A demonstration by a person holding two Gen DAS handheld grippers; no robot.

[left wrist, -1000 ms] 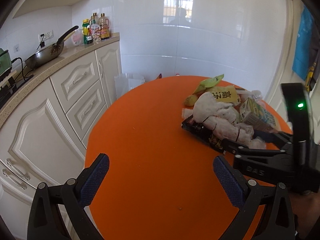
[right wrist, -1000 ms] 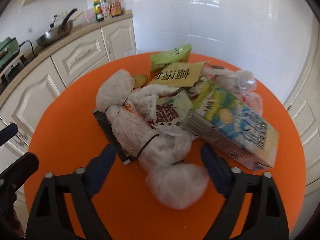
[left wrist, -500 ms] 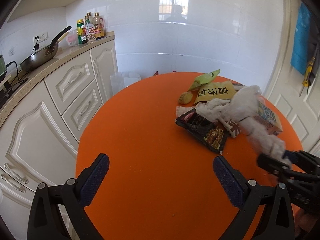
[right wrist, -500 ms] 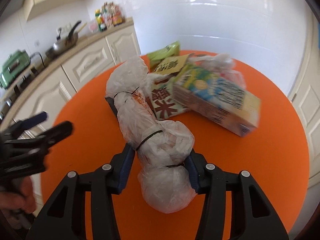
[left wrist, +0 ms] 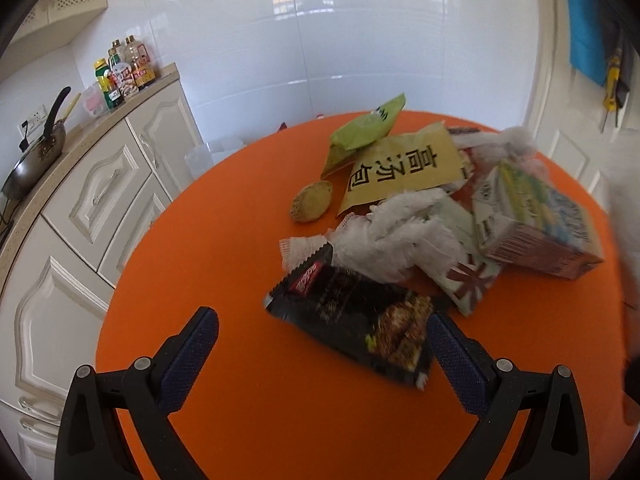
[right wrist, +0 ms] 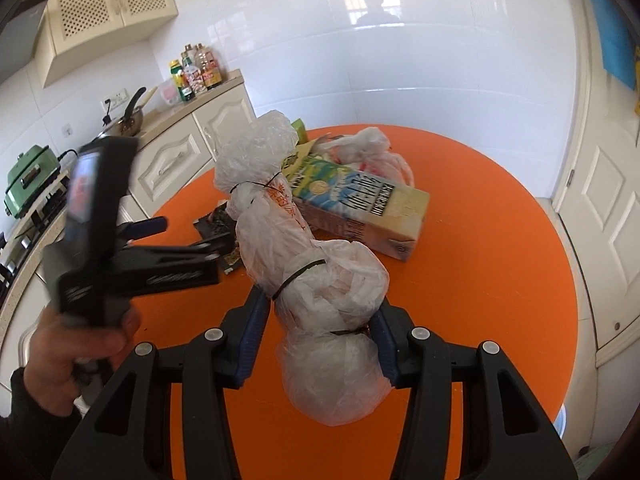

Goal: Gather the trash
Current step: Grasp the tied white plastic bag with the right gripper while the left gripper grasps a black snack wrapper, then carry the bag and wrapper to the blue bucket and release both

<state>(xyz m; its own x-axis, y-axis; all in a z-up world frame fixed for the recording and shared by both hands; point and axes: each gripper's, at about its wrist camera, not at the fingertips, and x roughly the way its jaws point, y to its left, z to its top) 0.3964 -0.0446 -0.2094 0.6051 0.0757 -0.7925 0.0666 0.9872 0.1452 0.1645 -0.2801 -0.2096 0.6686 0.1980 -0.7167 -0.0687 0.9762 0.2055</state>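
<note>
My right gripper (right wrist: pixel 318 336) is shut on a tied white plastic bag (right wrist: pixel 312 280) and holds it lifted above the orange round table (right wrist: pixel 480 240). My left gripper (left wrist: pixel 320 352) is open and low over the table, just in front of a black snack wrapper (left wrist: pixel 360 320). Behind the wrapper lie crumpled white plastic (left wrist: pixel 396 232), a milk carton (left wrist: pixel 532 216), a yellow packet (left wrist: pixel 404 164), a green packet (left wrist: pixel 364 128) and a brown lump (left wrist: pixel 312 200). In the right wrist view the left gripper (right wrist: pixel 188 240) shows at the left, beside the carton (right wrist: pixel 360 208).
A white cabinet run with a counter (left wrist: pixel 80 152) curves along the left, carrying a pan (left wrist: pixel 36 156) and bottles (left wrist: pixel 124 68). A white tiled wall stands behind the table. A white door (right wrist: pixel 600 200) is at the right.
My right gripper closed on the tied plastic bag and lifted it out of the pile. My left gripper moved forward toward the black wrapper.
</note>
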